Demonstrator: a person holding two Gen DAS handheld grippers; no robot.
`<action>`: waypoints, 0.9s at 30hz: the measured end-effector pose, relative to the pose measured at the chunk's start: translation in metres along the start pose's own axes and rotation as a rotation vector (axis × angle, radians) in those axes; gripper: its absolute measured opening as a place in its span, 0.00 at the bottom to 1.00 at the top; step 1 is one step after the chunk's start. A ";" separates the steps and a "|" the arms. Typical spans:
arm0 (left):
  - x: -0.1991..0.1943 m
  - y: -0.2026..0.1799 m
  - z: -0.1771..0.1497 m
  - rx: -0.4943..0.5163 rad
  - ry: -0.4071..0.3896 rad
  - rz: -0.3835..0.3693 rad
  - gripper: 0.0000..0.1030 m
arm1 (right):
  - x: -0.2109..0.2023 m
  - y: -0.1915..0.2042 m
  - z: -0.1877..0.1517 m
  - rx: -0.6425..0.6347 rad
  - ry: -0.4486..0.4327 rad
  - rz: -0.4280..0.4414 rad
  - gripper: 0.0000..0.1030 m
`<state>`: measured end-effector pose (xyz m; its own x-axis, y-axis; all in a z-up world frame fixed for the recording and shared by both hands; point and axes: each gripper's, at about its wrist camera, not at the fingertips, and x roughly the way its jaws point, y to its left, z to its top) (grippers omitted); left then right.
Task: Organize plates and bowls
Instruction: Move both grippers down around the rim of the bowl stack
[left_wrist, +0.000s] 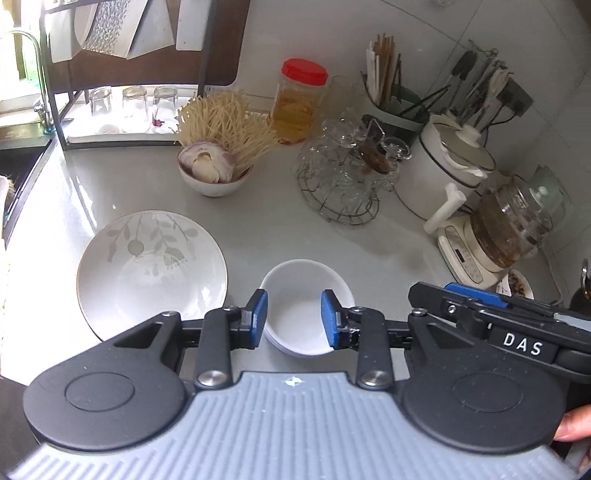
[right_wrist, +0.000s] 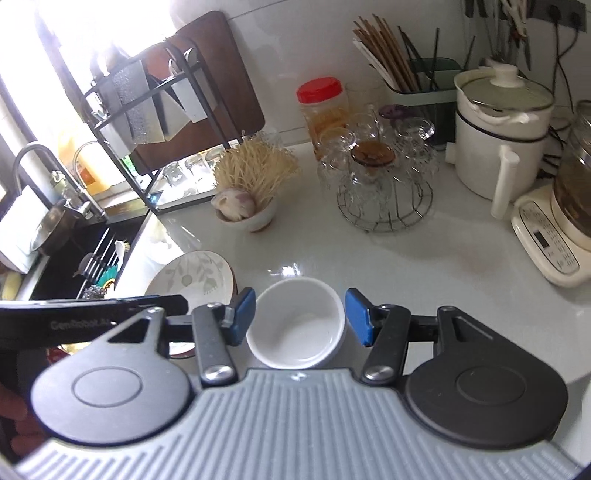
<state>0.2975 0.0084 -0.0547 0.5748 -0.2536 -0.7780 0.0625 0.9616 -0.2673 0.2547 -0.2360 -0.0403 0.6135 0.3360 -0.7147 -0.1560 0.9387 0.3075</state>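
Note:
A small plain white bowl (left_wrist: 306, 306) stands on the grey counter, also in the right wrist view (right_wrist: 297, 325). Left of it lies a wide white plate with a grey leaf pattern (left_wrist: 151, 269), seen partly in the right wrist view (right_wrist: 192, 275). My left gripper (left_wrist: 294, 319) is open above the small bowl's near side, its blue pads to either side of the bowl's left half. My right gripper (right_wrist: 301, 320) is open with the bowl between its pads, not touching. The right gripper's body also shows in the left wrist view (left_wrist: 498, 317).
A white bowl with garlic and noodles (left_wrist: 212, 170) stands behind. A wire rack of glass cups (left_wrist: 343, 177), a red-lidded jar (left_wrist: 301, 99), a utensil holder (left_wrist: 391, 99), a white cooker (left_wrist: 443, 166) and a glass kettle (left_wrist: 506, 229) line the back and right. A dish rack (left_wrist: 122, 74) and sink (right_wrist: 74, 258) are at left.

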 end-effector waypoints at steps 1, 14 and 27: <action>-0.001 0.001 -0.002 0.002 0.003 0.000 0.36 | -0.002 0.002 -0.004 0.002 -0.002 -0.004 0.55; 0.015 0.029 -0.028 0.024 0.138 -0.056 0.37 | 0.002 0.011 -0.041 0.138 0.014 -0.058 0.55; 0.070 0.037 -0.023 -0.073 0.224 -0.031 0.47 | 0.024 -0.029 -0.033 0.202 0.011 -0.094 0.55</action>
<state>0.3214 0.0237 -0.1317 0.3778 -0.3077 -0.8732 0.0134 0.9449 -0.3272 0.2483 -0.2528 -0.0875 0.6094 0.2494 -0.7527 0.0604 0.9319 0.3577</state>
